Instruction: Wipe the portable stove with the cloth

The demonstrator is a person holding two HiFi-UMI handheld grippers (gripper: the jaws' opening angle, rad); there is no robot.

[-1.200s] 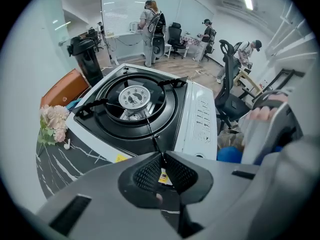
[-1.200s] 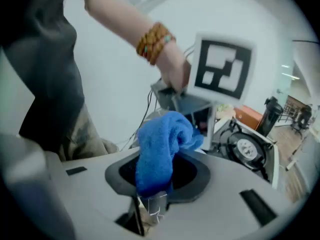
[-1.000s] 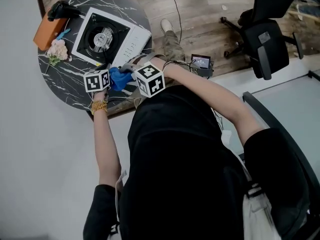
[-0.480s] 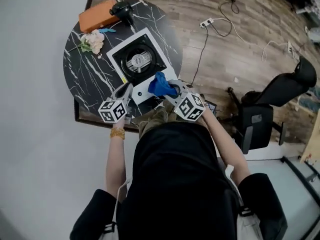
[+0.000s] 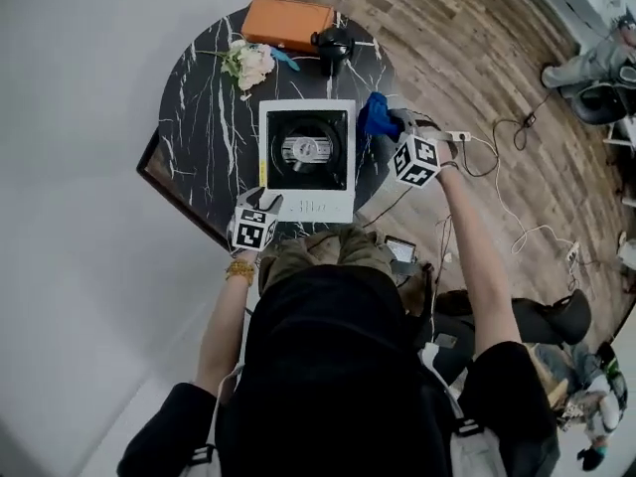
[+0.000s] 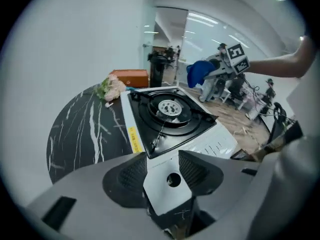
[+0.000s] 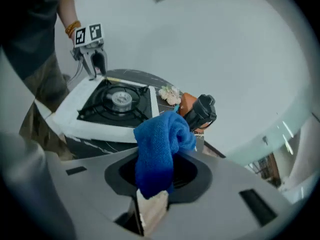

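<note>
A second ago both grippers were bunched together at the near rim of the round marble table, both at the blue cloth. Now they are well apart. The right gripper has swung out past the right side of the portable stove, and its jaws are clamped on the cloth, which bulges above them in a folded wad. The left gripper sits at the stove's near left corner. Its jaws are opening and empty, and only the white front corner of the stove shows in the gap between them. The stove lies square in the middle of the table, with its front panel close to the near rim by the person's knees. A broad stretch of bare marble lies to its left, while only a narrow strip remains on the right, where the cloth hangs near the table's edge above the wooden floor. Along the far rim sit a flower bunch, an orange case and a black cylindrical object, all clear of the stove.
</note>
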